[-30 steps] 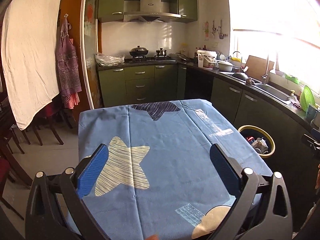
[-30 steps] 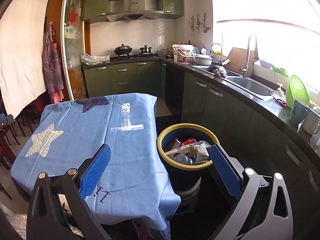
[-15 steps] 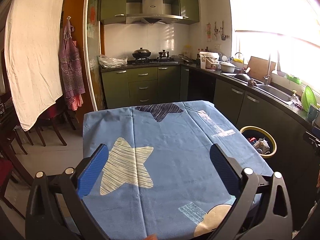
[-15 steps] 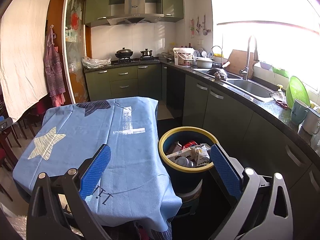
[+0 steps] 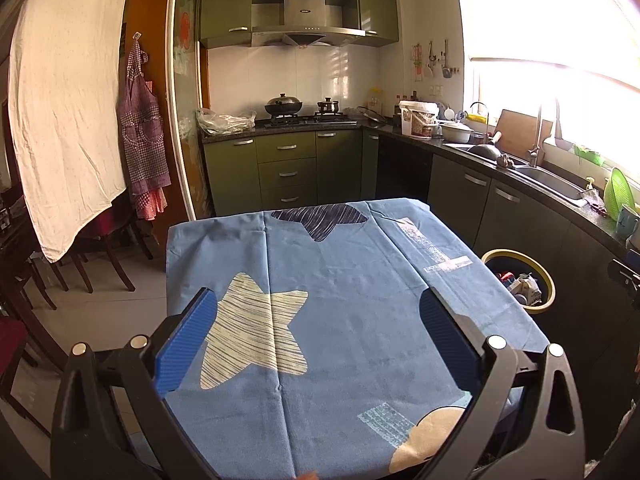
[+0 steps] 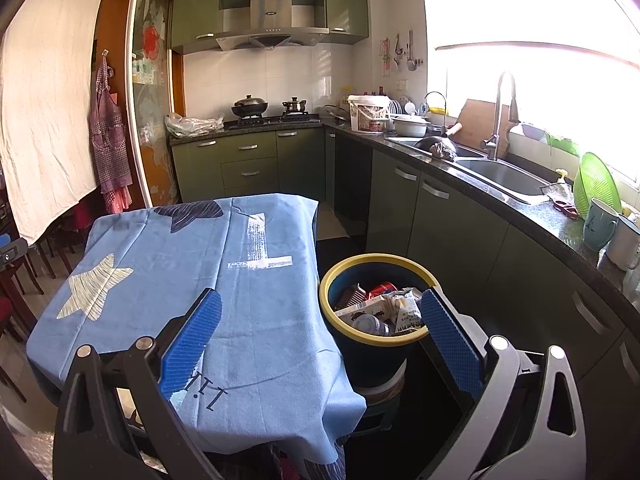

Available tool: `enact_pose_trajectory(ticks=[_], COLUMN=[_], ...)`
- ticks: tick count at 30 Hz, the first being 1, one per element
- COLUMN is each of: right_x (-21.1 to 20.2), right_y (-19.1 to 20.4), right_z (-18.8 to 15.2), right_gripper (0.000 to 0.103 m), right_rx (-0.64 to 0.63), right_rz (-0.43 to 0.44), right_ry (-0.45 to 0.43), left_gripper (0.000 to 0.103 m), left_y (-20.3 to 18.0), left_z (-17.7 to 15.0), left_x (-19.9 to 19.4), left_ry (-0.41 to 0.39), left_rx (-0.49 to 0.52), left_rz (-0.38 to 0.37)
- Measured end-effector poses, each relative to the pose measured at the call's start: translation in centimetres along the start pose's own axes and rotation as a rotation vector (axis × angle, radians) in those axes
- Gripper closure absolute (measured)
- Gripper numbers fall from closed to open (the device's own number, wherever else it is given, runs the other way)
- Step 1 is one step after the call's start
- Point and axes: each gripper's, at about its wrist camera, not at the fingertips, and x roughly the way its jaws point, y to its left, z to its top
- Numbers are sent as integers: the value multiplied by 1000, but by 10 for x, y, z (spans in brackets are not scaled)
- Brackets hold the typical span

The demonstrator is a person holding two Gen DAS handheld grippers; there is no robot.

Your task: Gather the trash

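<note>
Left gripper (image 5: 318,334): jaws spread wide, nothing between the blue pads (image 5: 186,342). It hangs above the near part of a table covered by a blue cloth (image 5: 352,300). Cloth carries a pale striped star (image 5: 256,340) between the pads, a dark striped star (image 5: 318,218) at the far edge, and a pale rounded patch at the near right edge. No loose trash is visible on the cloth top.

Right gripper (image 6: 320,334): jaws likewise spread wide, holding nothing. It sits off the table's right near corner, where the blue cloth (image 6: 256,304) drapes down. Its right pad (image 6: 450,340) overlaps the near rim of the bin in this view; whether it touches cannot be told.

Trash location: inside a dark round bin with a yellow rim (image 6: 338,322), standing on the floor just beside the table's right side and in front of the green base cabinets (image 6: 452,224). The trash (image 6: 384,308) is a pile of white wrappers, a red item and a round lid-like piece, reaching up near the rim. The left wrist view shows the same bin (image 5: 548,286) right of the table.

Beyond: black counter with sink (image 6: 504,178) and faucet along the right wall, a green colander (image 6: 596,188) and mugs at its near end. Far wall has a hob with two pots (image 6: 250,106) under an extractor hood (image 6: 270,34). An apron (image 5: 144,140) and a white sheet (image 5: 68,120) hang at left.
</note>
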Motion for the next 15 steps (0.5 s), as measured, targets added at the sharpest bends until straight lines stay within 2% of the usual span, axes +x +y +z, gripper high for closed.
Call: enact_pose_trajectory(ticks=[15], right_x=[3], right_y=[1], right_z=[-1], right_gripper=[5], right_rx=[4], right_rz=[4], right_ry=[6], left_gripper=[6], left_y=[2], left_z=[-2], left_x=[3], left_ry=[6], left_rx=[9], left_rz=[-6])
